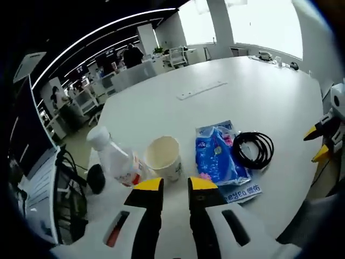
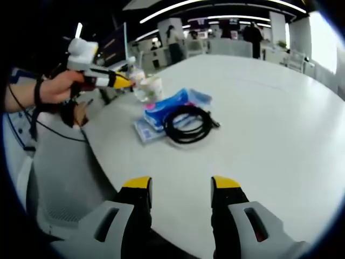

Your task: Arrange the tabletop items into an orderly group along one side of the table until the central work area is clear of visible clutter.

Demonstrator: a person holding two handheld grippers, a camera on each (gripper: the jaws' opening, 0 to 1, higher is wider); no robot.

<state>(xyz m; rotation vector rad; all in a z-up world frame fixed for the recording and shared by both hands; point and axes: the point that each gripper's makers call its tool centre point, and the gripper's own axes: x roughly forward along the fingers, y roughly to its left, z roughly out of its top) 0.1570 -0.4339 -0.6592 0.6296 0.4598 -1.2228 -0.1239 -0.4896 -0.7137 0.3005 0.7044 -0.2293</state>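
A clear plastic bottle (image 1: pixel 116 159) with a white cap lies on its side near the table's edge. Beside it stands a cream paper cup (image 1: pixel 163 156), then a blue plastic bag (image 1: pixel 218 154) lying on a printed leaflet (image 1: pixel 245 191), then a black coiled cable (image 1: pixel 253 149). My left gripper (image 1: pixel 175 184) hovers just short of the cup, its jaws a narrow gap apart with nothing between them. In the right gripper view a hand holds the left gripper (image 2: pixel 102 78) by the cup (image 2: pixel 152 86) and bottle (image 2: pixel 135 73). My right gripper (image 2: pixel 181 183) stands wide open over bare table, short of the cable (image 2: pixel 186 124) and bag (image 2: pixel 175 105).
The white table (image 1: pixel 242 102) stretches away with a flat cover strip (image 1: pixel 202 90) at its middle and small items (image 1: pixel 269 56) at the far end. A chair with dark cables (image 1: pixel 70 189) stands off the table's edge by the bottle. The right gripper (image 1: pixel 323 143) shows past the cable.
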